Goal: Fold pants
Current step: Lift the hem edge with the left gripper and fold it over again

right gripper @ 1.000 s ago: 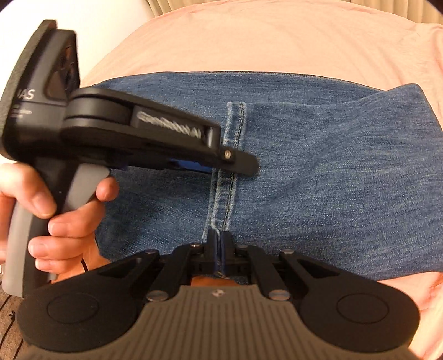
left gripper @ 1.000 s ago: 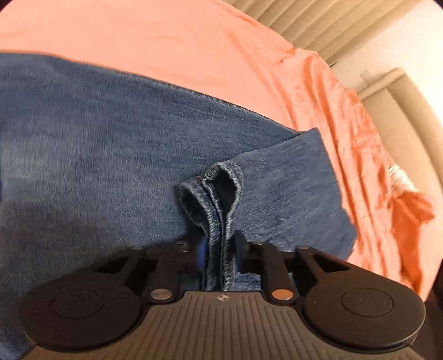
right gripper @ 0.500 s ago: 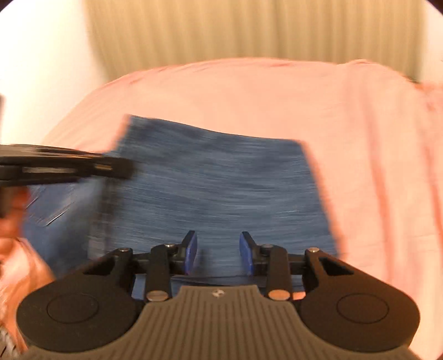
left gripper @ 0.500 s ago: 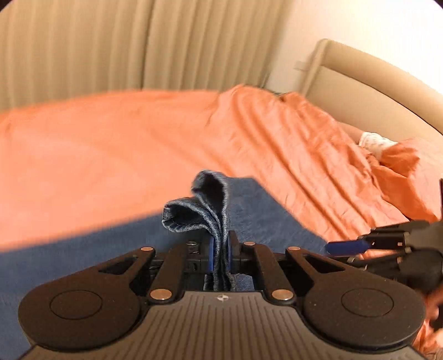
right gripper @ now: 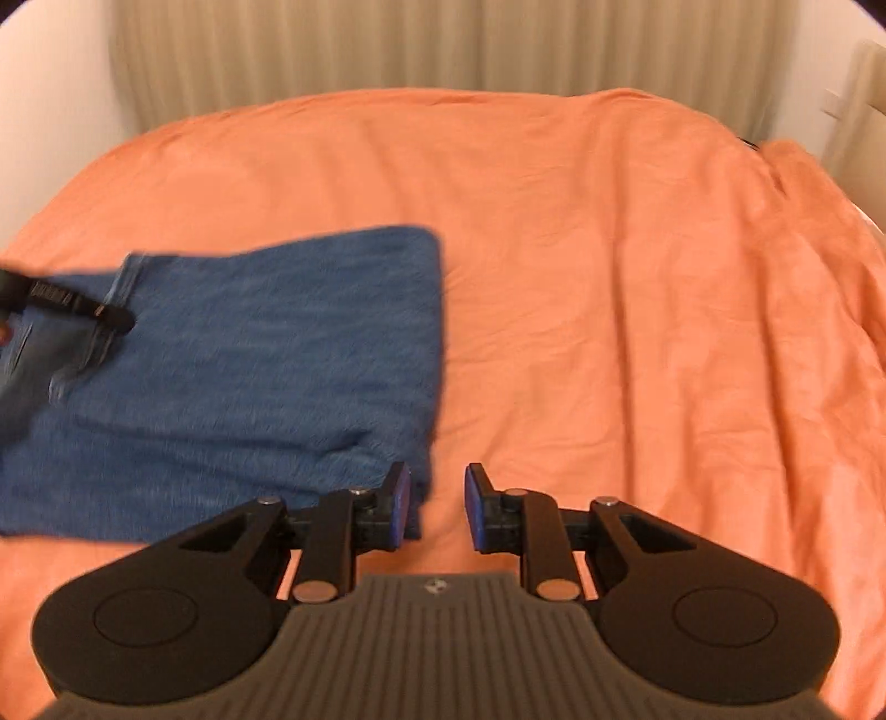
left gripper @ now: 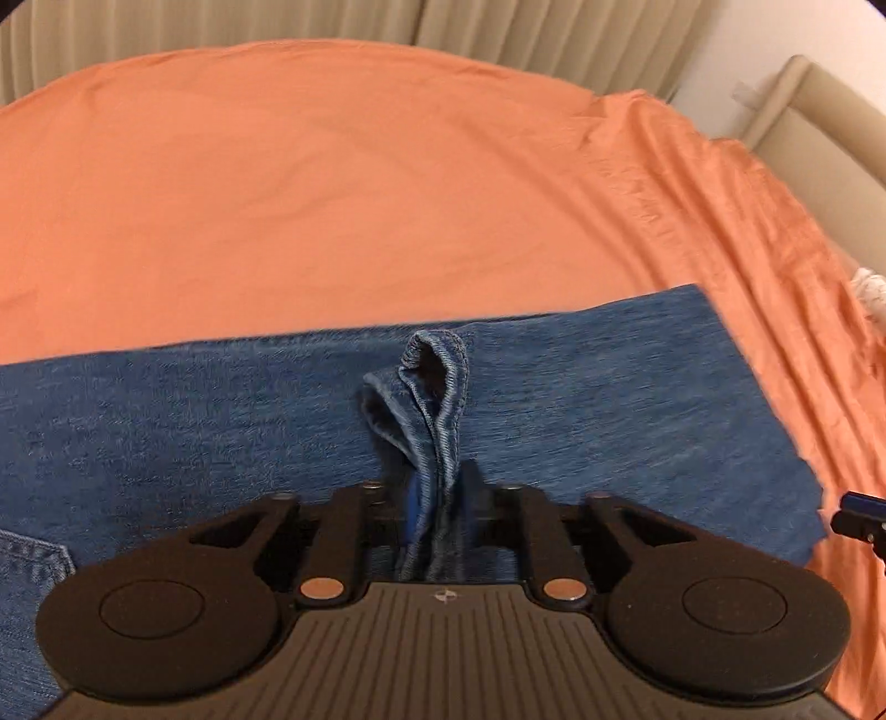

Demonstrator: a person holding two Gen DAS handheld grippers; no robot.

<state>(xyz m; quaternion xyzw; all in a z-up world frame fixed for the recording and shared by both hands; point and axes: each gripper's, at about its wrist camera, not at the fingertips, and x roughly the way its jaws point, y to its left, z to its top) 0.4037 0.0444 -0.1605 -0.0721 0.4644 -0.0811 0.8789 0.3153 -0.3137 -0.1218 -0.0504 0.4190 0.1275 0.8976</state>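
A bedroom: orange-sheeted bed, padded headboard, curtains.

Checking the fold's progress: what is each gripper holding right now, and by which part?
The left gripper has a bunched hem edge of the jeans between its opening fingers. The right gripper holds nothing.

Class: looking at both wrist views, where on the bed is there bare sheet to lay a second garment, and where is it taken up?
Free: orange sheet between the jeans and the curtain, and right of the jeans toward the headboard. Crowded: the jeans, where the left gripper works.
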